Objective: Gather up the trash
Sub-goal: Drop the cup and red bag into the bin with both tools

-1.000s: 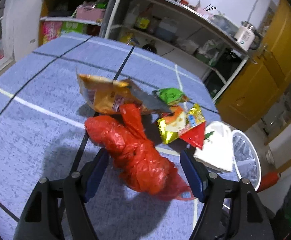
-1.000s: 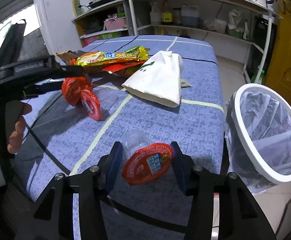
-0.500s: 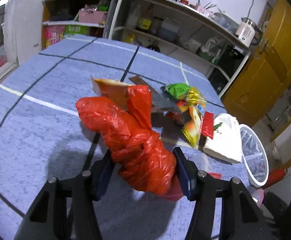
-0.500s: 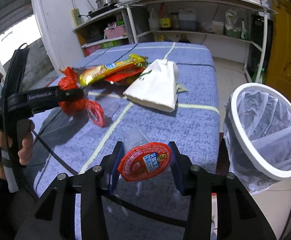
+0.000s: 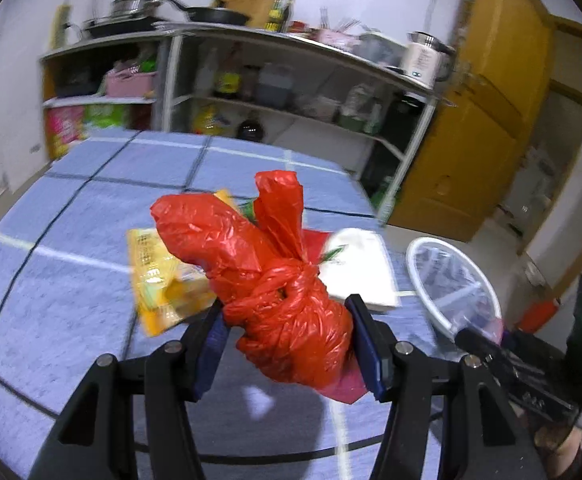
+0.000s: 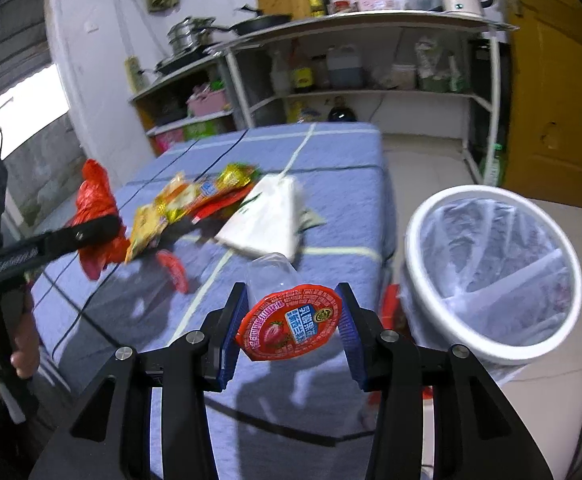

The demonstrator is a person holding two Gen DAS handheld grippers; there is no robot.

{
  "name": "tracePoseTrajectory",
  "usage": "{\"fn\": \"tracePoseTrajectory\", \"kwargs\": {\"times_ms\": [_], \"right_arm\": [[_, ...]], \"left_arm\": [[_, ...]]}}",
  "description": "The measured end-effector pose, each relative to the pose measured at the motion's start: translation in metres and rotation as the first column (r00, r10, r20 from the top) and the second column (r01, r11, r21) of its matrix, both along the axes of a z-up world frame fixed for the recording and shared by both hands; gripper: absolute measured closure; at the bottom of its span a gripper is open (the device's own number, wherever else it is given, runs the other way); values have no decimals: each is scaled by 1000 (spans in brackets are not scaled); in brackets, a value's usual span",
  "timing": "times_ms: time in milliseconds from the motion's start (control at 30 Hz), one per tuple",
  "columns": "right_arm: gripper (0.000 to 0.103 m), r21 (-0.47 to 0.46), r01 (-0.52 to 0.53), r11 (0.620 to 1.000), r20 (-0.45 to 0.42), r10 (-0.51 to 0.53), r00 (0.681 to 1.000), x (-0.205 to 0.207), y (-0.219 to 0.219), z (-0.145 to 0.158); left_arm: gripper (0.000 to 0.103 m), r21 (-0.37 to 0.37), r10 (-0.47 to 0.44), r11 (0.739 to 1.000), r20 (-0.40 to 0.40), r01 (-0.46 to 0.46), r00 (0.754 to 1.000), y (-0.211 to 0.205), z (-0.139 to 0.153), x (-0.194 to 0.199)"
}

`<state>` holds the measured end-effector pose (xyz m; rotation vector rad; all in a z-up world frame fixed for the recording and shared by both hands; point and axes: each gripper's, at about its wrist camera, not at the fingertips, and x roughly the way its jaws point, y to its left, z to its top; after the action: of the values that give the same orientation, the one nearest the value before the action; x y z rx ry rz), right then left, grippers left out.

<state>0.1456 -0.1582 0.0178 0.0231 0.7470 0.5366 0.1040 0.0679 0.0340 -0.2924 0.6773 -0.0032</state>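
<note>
The left gripper (image 5: pixel 287 340) is clamped on a knotted red bag (image 5: pixel 275 280), held clear of the desk (image 5: pixel 71 240); its loose top flares ahead of the fingers (image 5: pixel 365 340). The bag is judged light, soft and crumpling, so the bunched body just under the knot is the safest hold. The right gripper (image 6: pixel 291 328) is closed on a clear cup (image 6: pixel 289 316) by its sides, the foil lid facing the camera. It is judged light, thin-walled and easily crushed. The bin (image 6: pixel 491 280) stands right of those fingers; wrappers (image 6: pixel 195 200) lie ahead-left.
</note>
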Motion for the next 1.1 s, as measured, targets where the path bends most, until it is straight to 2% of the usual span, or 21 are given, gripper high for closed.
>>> {"fn": "tracePoseTrajectory", "kwargs": {"times_ms": [200, 500, 833, 1000, 1100], "right_arm": [[58, -7, 115, 993, 15, -114, 993, 22, -50, 12], [58, -81, 245, 966, -20, -248, 969, 65, -101, -4], [58, -124, 292, 948, -100, -304, 947, 104, -127, -35], [57, -140, 310, 940, -149, -329, 932, 111, -136, -51], [56, -155, 316, 936, -151, -338, 929, 112, -138, -55]], "left_arm": [[43, -15, -164, 986, 12, 164, 986, -49, 4, 37], [43, -2, -347, 938, -15, 347, 938, -124, -10, 101], [42, -23, -469, 883, -109, 470, 876, -190, -34, 152], [39, -22, -494, 868, -156, 497, 855, -204, -47, 167], [35, -24, -486, 872, -167, 489, 858, -207, -52, 172]]}}
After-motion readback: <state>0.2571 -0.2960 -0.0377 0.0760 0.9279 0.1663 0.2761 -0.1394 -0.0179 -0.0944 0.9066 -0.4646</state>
